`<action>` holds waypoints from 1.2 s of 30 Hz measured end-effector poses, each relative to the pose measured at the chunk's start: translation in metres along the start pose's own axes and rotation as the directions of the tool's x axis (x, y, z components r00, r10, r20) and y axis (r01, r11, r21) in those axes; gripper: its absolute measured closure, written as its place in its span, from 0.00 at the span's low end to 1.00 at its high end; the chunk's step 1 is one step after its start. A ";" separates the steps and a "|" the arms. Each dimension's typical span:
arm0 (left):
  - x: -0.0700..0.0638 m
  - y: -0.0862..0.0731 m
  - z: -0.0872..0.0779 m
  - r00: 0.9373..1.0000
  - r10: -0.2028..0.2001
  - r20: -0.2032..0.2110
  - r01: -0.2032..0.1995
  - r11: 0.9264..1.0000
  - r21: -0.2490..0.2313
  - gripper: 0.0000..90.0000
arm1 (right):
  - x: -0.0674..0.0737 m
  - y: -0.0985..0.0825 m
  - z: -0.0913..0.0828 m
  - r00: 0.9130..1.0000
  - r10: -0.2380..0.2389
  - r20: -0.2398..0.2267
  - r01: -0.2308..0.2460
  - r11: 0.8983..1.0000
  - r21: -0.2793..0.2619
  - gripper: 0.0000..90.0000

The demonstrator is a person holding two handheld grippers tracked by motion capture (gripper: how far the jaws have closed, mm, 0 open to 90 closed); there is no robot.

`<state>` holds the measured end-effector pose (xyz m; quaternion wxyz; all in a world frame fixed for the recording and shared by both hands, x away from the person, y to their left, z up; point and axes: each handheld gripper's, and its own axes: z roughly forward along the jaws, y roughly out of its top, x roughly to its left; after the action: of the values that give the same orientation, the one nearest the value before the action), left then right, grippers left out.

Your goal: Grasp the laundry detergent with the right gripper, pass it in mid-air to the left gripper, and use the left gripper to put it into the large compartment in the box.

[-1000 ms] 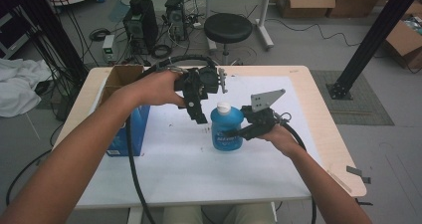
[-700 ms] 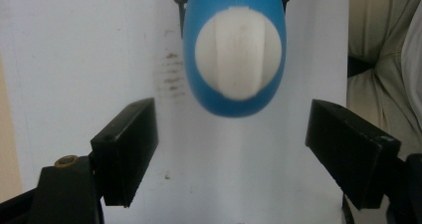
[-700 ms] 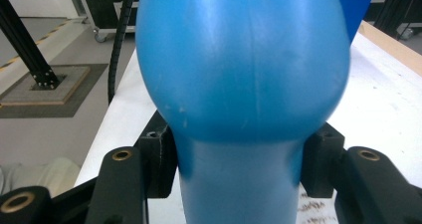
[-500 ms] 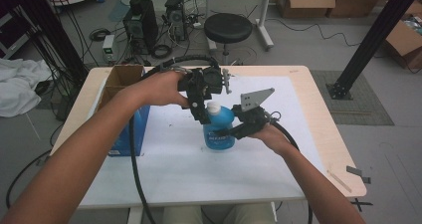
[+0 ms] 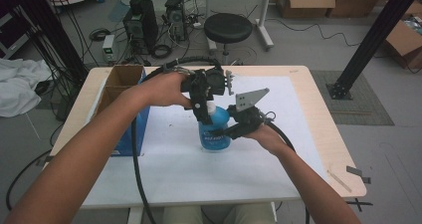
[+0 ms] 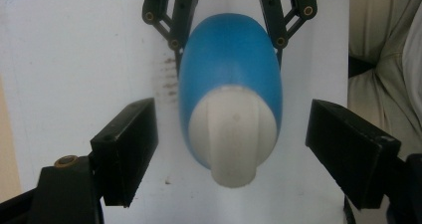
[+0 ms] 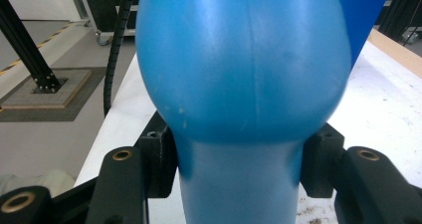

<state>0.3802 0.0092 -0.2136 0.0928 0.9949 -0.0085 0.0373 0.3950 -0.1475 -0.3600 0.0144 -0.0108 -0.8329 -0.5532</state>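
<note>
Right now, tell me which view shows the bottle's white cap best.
The left gripper view: it looks straight down on the white cap, whole and sharp between the left gripper's open jaws. In the high view the cap is small and partly hidden behind that gripper. The right gripper view shows the blue bottle's body.

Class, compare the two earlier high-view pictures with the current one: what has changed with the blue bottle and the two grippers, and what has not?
The right gripper carried the blue bottle leftward, bringing its white cap under the left gripper. The right stayed shut on the bottle; the left stayed open, its jaws flanking the cap without touching.
</note>
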 end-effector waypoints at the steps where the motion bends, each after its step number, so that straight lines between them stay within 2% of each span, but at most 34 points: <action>1: 0.000 0.000 0.000 1.000 0.002 0.001 -0.002 1.000 0.003 0.24 | 0.000 0.000 0.000 1.000 0.003 0.000 -0.003 1.000 0.002 0.49; 21: 0.001 0.007 0.022 1.000 0.018 0.016 -0.019 0.999 0.030 0.24 | 0.001 0.003 -0.003 1.000 0.009 0.000 -0.009 1.000 -0.002 0.49; 36: 0.002 0.007 0.028 1.000 0.025 0.010 -0.025 0.999 0.034 0.25 | 0.001 0.004 -0.004 1.000 0.007 -0.003 -0.007 1.000 -0.014 0.49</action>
<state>0.3840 -0.0031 -0.2397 0.0751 0.9964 -0.0209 0.0340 0.3939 -0.1497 -0.3548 0.0174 -0.0129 -0.8290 -0.5588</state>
